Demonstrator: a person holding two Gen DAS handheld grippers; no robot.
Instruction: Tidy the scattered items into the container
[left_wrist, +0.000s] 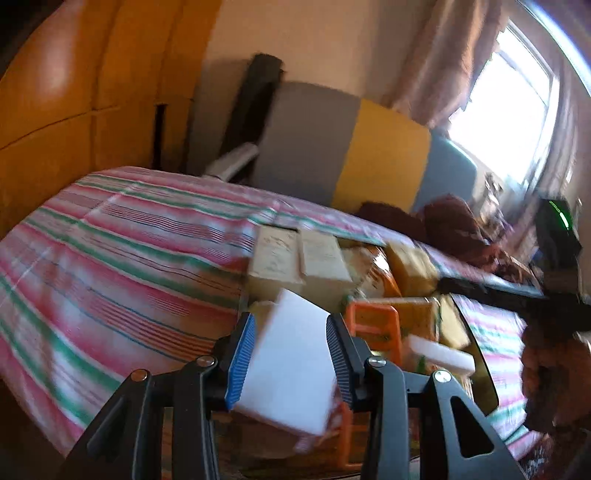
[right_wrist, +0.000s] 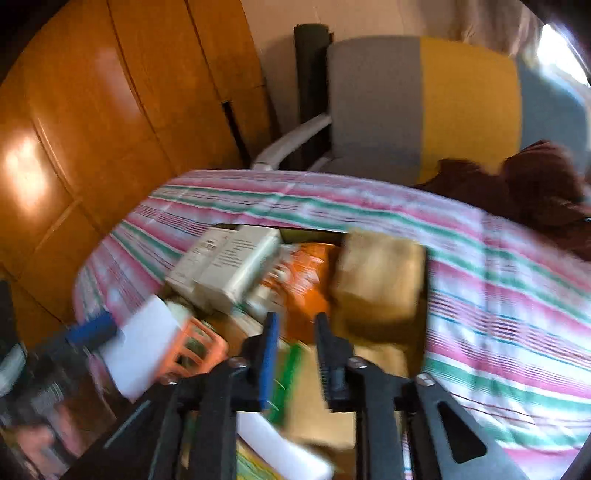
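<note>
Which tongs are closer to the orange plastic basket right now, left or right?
Left. The left tongs, shut on a white box, hang right beside the orange basket. The right tongs are open and empty, over the middle of the container, farther from it.

Both views motion-blurred; print on the pale boxes (right_wrist: 225, 266) unreadable. White box (left_wrist: 291, 365) in left gripper (left_wrist: 291, 354): lower corner smeared, label unclear. Container (right_wrist: 419, 343) walls mostly hidden by contents. White item (right_wrist: 284, 450) under right gripper (right_wrist: 293, 354) unidentifiable.
</note>
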